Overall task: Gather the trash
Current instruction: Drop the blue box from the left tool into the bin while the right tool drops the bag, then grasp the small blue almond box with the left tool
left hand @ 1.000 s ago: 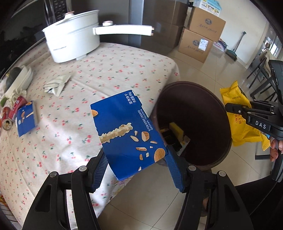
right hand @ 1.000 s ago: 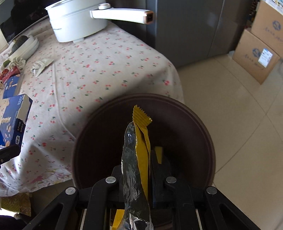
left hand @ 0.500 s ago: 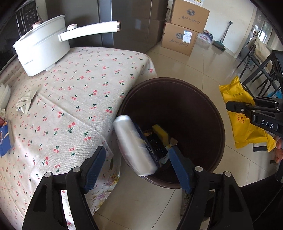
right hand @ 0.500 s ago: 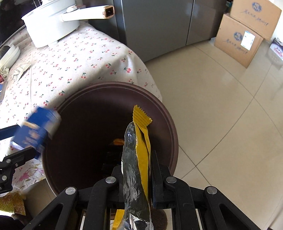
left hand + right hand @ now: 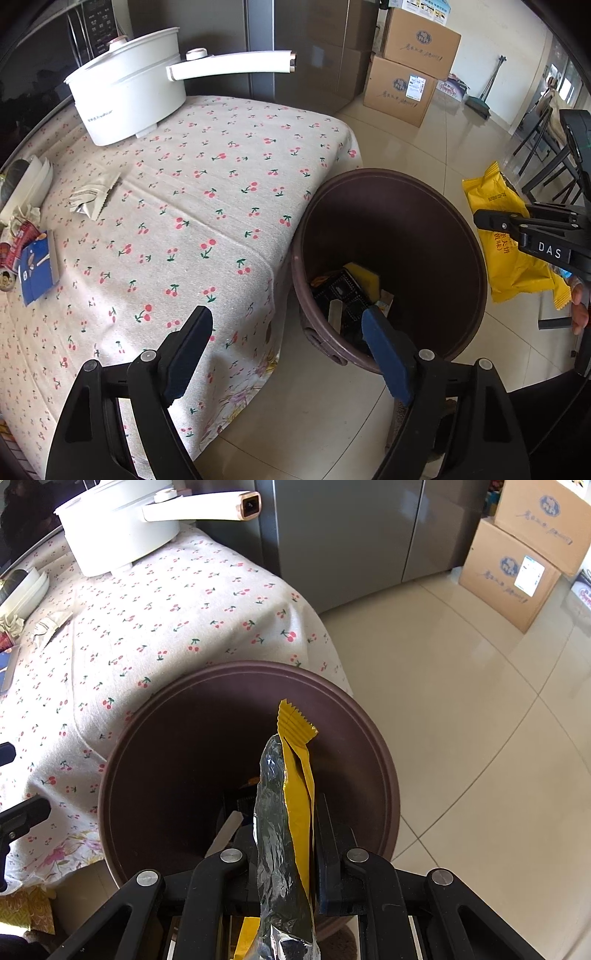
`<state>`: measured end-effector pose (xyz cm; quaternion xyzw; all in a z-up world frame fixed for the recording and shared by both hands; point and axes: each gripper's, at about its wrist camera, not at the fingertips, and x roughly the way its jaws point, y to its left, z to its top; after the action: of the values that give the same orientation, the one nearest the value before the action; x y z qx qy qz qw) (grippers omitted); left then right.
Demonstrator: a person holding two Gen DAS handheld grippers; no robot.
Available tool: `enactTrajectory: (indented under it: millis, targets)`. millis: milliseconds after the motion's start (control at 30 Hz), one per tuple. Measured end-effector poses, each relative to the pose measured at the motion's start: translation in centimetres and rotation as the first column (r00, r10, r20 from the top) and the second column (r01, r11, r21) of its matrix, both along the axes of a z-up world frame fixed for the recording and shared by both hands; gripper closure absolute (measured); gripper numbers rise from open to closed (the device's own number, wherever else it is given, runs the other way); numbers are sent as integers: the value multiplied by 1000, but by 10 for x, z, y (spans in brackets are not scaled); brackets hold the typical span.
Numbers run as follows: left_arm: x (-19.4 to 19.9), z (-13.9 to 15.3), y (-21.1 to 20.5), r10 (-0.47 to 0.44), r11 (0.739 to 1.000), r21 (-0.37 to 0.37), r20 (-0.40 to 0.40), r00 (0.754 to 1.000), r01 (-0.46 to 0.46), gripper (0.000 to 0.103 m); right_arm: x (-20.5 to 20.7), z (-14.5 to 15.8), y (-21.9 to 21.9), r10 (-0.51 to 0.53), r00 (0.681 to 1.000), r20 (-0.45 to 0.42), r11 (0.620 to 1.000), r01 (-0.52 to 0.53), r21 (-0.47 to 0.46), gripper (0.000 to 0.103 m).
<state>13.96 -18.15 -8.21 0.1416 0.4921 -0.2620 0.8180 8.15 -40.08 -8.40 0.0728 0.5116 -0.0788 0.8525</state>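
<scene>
A dark brown trash bin (image 5: 436,206) stands on the floor at the table corner, with several pieces of trash at its bottom (image 5: 351,291). My left gripper (image 5: 288,332) is open and empty, over the table edge and the bin's near rim. My right gripper (image 5: 286,823) is shut on a yellow snack wrapper (image 5: 295,775) with a silver inside, held above the bin (image 5: 155,746). The wrapper also shows in the left wrist view (image 5: 509,258), to the right of the bin.
On the cherry-print tablecloth (image 5: 207,192) lie a crumpled silver wrapper (image 5: 92,199), a small blue packet (image 5: 37,269) and more litter at the left edge (image 5: 14,240). A white electric pot (image 5: 129,92) stands at the back. Cardboard boxes (image 5: 406,74) sit on the tiled floor.
My left gripper opened and let go of the blue box, which tipped and dropped into the bin. My right gripper kept holding the yellow wrapper above the bin.
</scene>
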Motion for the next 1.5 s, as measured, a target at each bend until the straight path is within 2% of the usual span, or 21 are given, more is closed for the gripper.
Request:
enactTrajectory:
  millis: [67,100,133,567,800,900,1033,1133,1200,1400,1500]
  targets:
    - [0,1,5,10,1000,3,4,1000,-10,18,3,0,0,-12,1000,0,1000,12,12,62]
    - [0,2,9,16,1000,5,5,1000,-16,18,4,1,-1,-19,1000,2,1000,19,23,40]
    - [0,3,13,22,1000,4,7,1000,-22,18,4,2,-1,-27,1000,14,999,26,33,30]
    - [4,12,54,103,995,10,11,995,-104,18,14,14,21,0,999,36,999,-1,44,28]
    - [22,13,91,210,978,10,7,978,-210,17,28,20,44,31,998,46,999,-32,36,25]
    - [37,13,112,284,959,8,7,959,-284,17,38,21,57,53,998,45,998,-54,32,24]
    - [65,9,145,387,921,35,39,921,-389,17,55,20,73,95,995,32,994,-96,42,22]
    - [93,5,174,458,886,54,54,887,-461,17,73,17,83,128,992,9,991,-129,40,21]
    - [109,2,194,506,861,40,47,861,-508,17,88,16,93,148,989,-1,989,-148,23,21]
    - [152,-14,230,581,813,2,52,812,-582,17,138,6,135,254,967,-5,967,-254,-3,21]
    - [166,-28,235,591,806,-7,58,805,-591,17,162,-3,158,315,949,0,949,-315,0,21]
